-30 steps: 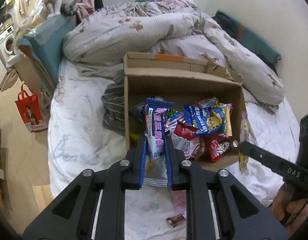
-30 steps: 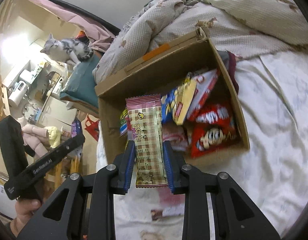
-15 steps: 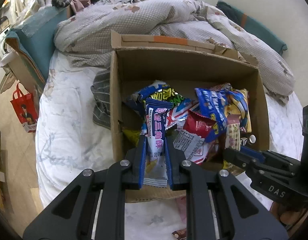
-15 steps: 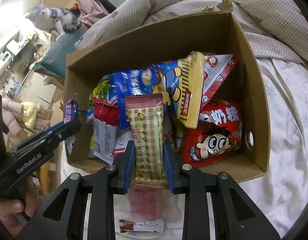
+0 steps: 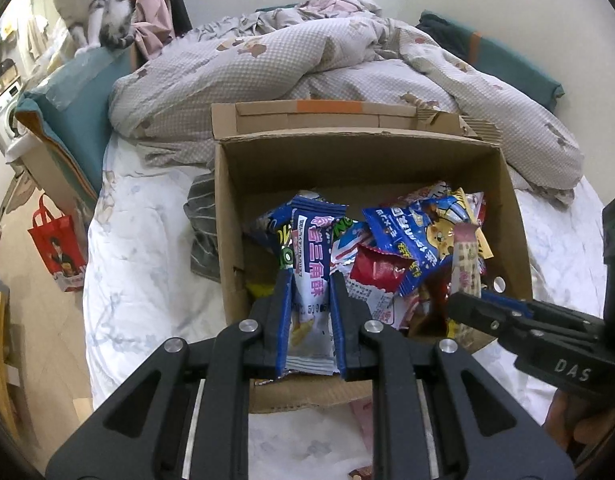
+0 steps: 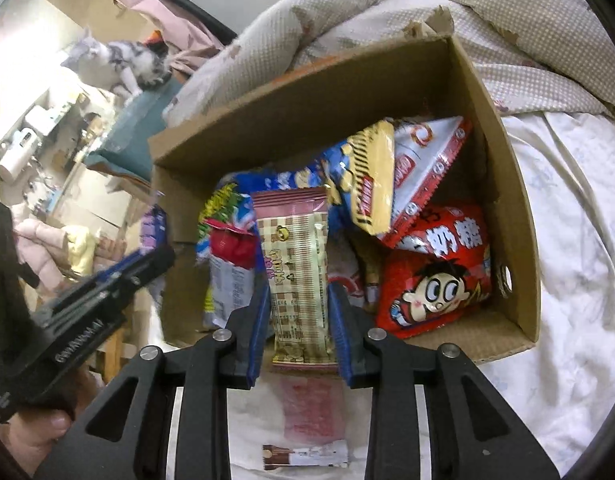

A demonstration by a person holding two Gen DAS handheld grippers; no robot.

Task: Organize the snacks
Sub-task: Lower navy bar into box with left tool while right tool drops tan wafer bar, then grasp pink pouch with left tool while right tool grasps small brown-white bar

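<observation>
left gripper (image 5: pixel 310 304) clamped on a blue-and-white snack packet (image 5: pixel 310 272), its fingers (image 5: pixel 281 312) pressing both sides, held upright above the near-left corner of the cardboard box (image 5: pixel 227 216) on the bed (image 5: pixel 139 248). right gripper (image 6: pixel 298 320) closed the same way on a beige checkered wafer bar (image 6: pixel 297 276), over the near edge of the same box, beside a red candy bag (image 6: pixel 439 276) inside. 2 small wrappers: a pink one (image 6: pixel 311 408) and a brown-white one (image 6: pixel 303 455) flat on the sheet near the bed's near edge.
</observation>
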